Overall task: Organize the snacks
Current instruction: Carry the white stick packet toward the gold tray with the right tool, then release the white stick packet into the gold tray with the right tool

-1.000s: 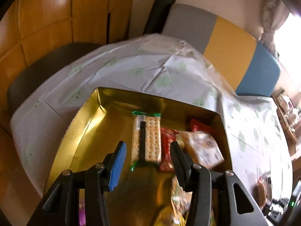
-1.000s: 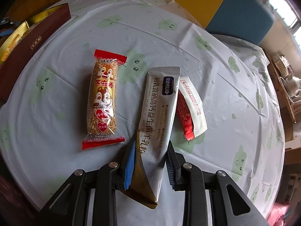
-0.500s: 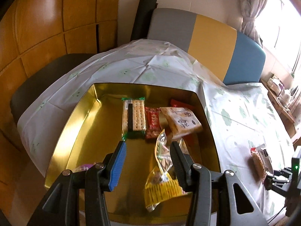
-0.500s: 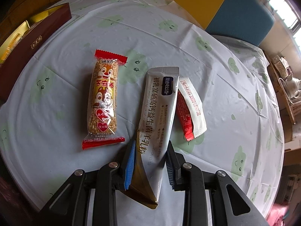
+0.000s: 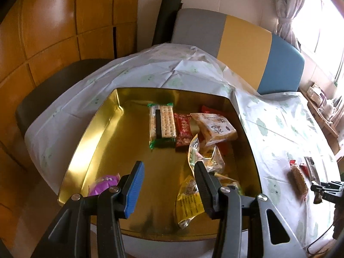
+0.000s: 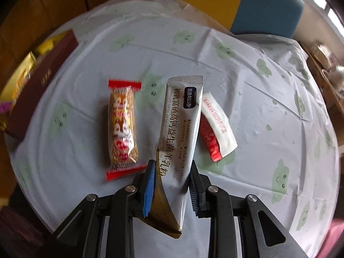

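While right fingers clamp the sachet, left fingers gape above the seemingly crowded tin.

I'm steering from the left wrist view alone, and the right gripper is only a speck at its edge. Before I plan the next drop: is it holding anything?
Observer: Yes. The right gripper has its jaws shut on the near end of a long silver-grey foil sachet.
Operator: What lies on the cloth beside it?
Observer: A clear-wrapped grain bar with red ends lies to the sachet's left, apart from it.
Operator: And on the other side?
Observer: A small flat red-and-white packet, partly hidden behind the sachet's right edge.
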{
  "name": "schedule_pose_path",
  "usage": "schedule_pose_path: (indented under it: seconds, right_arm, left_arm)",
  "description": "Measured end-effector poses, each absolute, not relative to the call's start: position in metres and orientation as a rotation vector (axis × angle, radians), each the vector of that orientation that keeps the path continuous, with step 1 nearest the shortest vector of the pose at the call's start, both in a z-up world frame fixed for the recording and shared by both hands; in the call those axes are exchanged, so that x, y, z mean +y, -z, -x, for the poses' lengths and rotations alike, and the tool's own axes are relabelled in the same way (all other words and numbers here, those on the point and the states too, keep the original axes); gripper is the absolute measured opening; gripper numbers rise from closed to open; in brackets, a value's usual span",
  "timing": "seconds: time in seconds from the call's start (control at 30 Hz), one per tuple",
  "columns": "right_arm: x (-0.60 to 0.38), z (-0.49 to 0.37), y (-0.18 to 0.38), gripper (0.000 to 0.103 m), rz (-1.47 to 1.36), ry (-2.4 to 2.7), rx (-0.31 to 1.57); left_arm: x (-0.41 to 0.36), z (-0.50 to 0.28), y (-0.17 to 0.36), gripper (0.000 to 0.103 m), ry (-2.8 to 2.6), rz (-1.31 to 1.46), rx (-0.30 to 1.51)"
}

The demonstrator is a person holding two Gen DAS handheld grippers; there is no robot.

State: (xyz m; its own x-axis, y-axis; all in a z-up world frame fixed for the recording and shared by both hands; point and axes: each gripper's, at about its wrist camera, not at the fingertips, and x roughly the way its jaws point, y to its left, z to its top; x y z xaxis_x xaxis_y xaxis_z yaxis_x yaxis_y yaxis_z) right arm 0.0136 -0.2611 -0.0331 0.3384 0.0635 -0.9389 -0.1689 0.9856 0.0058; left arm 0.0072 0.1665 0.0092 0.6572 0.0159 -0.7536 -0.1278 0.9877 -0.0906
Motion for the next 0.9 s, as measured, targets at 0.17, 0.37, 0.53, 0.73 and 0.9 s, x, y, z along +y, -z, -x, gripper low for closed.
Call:
schedule_pose_path:
  seconds: [0.17, 0.37, 0.53, 0.73, 0.9]
  right_arm:
    - [-0.271, -0.016, 0.022, 0.029, -0.029, -0.173, 1.191]
    - [-0.253, -0.014, -0.002, 0.029, -0.07, -0.237, 1.152]
    - [-0.211, -0.016, -0.022, 0.029, -0.066, -0.337, 1.106]
    - [-0.133, -0.021, -0.036, 0.029, -0.072, -0.515, 1.086]
    - [-0.066, -0.03, -0.04, 0.029, -0.077, -0.646, 1.087]
  left_arm:
    - [0.173, -0.004, -0.007, 0.049, -0.102, 0.143, 0.847]
    - [0.18, -0.001, -0.007, 0.049, -0.12, 0.152, 0.838]
    - [0.185, 0.002, -0.008, 0.049, -0.129, 0.151, 0.823]
    - [0.194, 0.006, -0.012, 0.049, -0.149, 0.159, 0.802]
    - [0.204, 0.01, -0.011, 0.049, -0.163, 0.173, 0.8]
